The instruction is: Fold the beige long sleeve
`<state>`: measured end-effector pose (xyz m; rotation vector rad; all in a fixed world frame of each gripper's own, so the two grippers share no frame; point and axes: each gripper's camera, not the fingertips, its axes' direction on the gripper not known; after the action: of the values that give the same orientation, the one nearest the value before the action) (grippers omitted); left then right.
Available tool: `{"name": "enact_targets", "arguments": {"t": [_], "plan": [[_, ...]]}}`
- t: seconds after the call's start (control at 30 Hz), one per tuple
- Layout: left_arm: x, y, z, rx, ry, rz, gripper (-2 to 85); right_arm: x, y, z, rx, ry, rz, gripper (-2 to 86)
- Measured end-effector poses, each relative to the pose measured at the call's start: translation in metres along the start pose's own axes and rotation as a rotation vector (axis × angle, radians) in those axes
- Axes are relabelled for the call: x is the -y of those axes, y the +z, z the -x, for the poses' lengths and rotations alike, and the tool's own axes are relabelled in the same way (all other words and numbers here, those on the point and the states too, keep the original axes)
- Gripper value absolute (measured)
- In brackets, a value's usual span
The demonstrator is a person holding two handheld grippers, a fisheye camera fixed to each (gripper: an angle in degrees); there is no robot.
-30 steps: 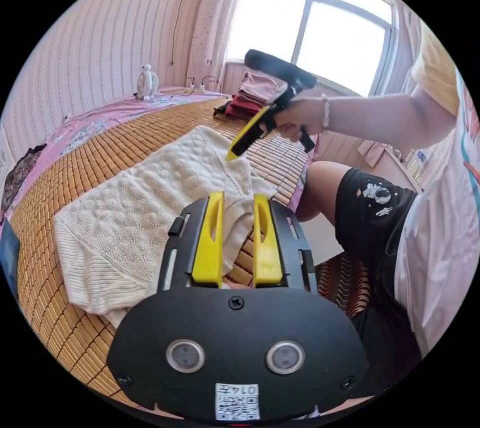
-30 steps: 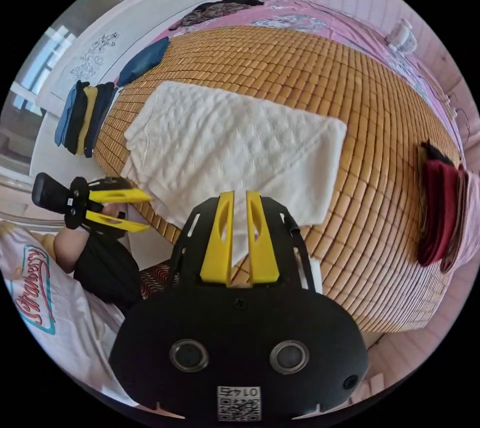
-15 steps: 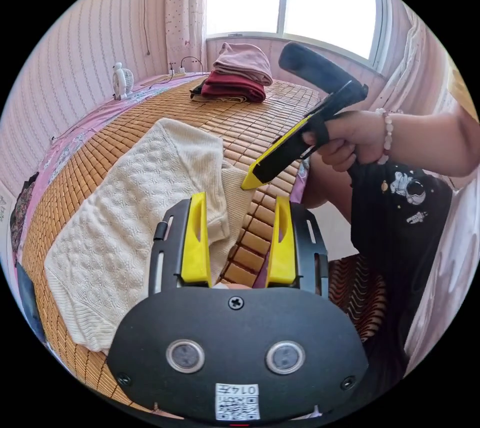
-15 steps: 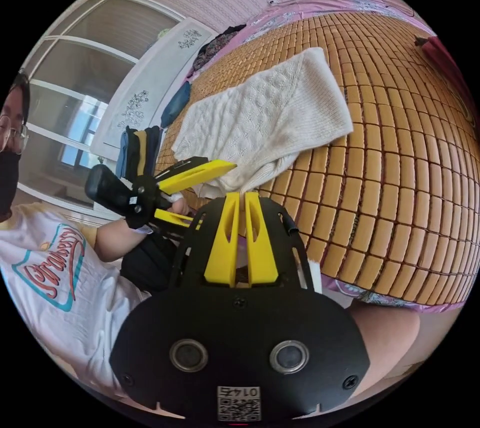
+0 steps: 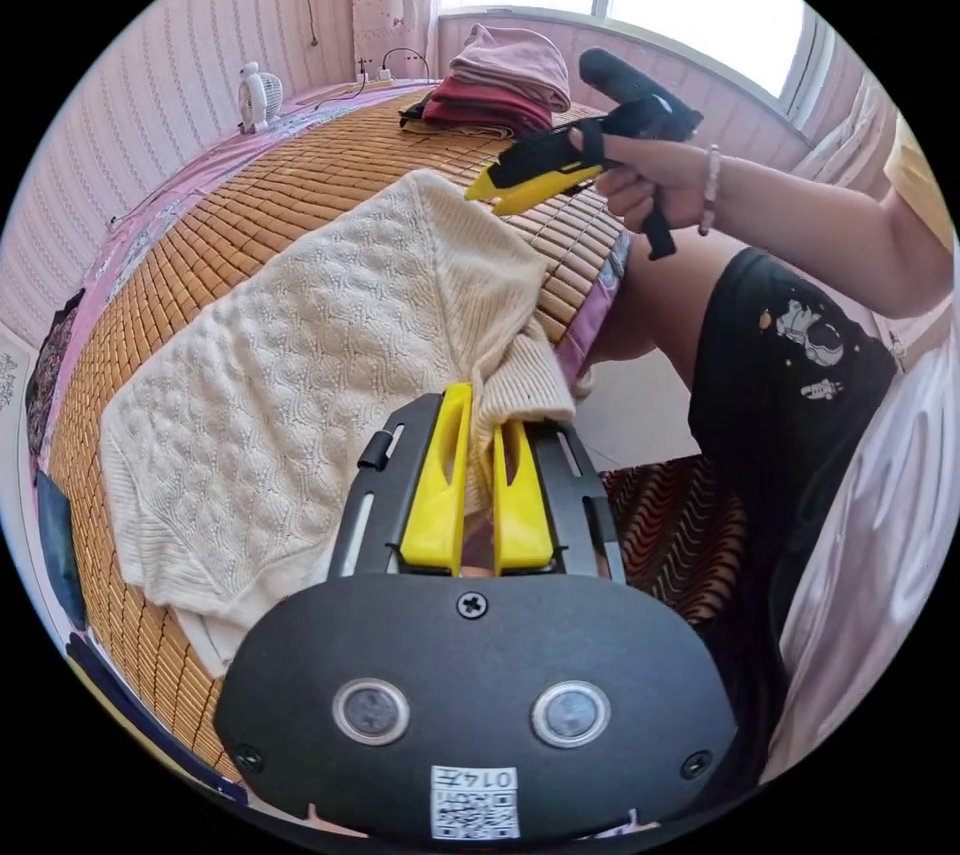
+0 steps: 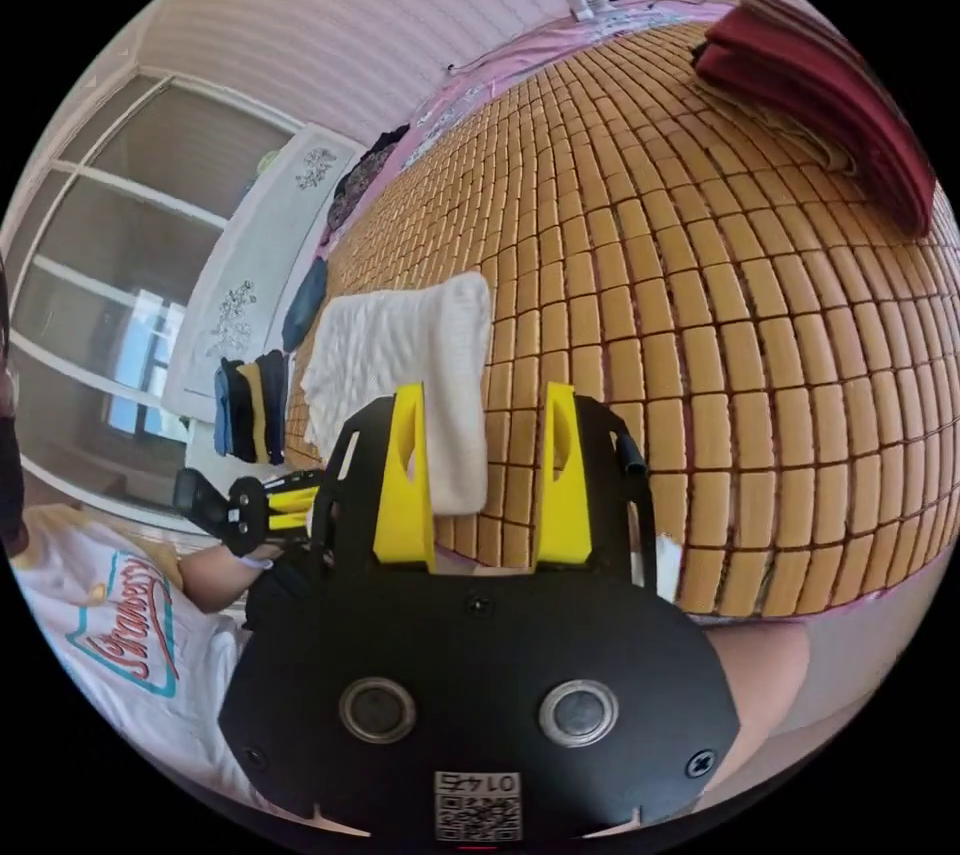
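1. A bamboo mat [image 5: 300, 185] covered the bed.
2. The beige long sleeve [image 5: 300, 365] was spread along its near edge.
3. The left gripper [image 5: 478, 485] was nearer, pinching a ribbed end.
4. The right gripper [image 6: 483, 485] was held wide open, empty, beside the garment.

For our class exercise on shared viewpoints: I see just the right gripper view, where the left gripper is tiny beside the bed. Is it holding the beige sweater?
Observer: Yes. In the left gripper view, the left gripper is shut on a ribbed edge of the beige sweater.
Operator: Where is my right gripper relative to the sweater?
Observer: The right gripper hovers close to the sweater's far corner. I cannot tell if it touches.
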<state>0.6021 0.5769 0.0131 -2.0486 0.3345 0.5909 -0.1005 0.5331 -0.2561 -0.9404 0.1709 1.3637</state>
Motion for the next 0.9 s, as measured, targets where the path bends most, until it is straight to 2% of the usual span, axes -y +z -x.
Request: {"name": "enact_targets", "arguments": {"t": [0.07, 0.2, 0.33, 0.57, 0.63, 0.73, 0.8, 0.9], "plan": [[-0.016, -0.007, 0.001, -0.007, 0.011, 0.024, 0.8, 0.005, 0.003, -0.017, 0.119, 0.053, -0.045, 12.6], [-0.036, -0.015, 0.004, 0.030, 0.031, 0.003, 0.6, 0.007, 0.005, -0.030, 0.266, 0.038, 0.011, 7.4], [-0.053, -0.030, 0.015, -0.035, -0.027, -0.181, 0.5, -0.017, -0.041, -0.050, 0.541, 0.140, -0.169, 5.9], [-0.056, -0.035, 0.028, -0.322, -0.107, -0.470, 0.7, -0.032, -0.163, -0.021, 0.341, 0.078, -0.338, 5.6], [-0.063, -0.037, 0.042, -0.361, -0.147, -0.521, 0.9, -0.023, -0.173, -0.003, 0.318, 0.057, -0.345, 5.6], [-0.087, -0.047, 0.073, -0.337, -0.214, -0.541, 1.6, 0.009, -0.148, 0.044, 0.285, -0.013, -0.254, 6.0], [-0.110, -0.052, 0.096, -0.277, -0.290, -0.495, 2.1, 0.031, -0.107, 0.077, 0.306, -0.087, -0.173, 6.4], [-0.157, -0.055, 0.138, -0.171, -0.485, -0.334, 2.8, 0.054, -0.011, 0.123, 0.360, -0.181, -0.065, 7.5]]}}
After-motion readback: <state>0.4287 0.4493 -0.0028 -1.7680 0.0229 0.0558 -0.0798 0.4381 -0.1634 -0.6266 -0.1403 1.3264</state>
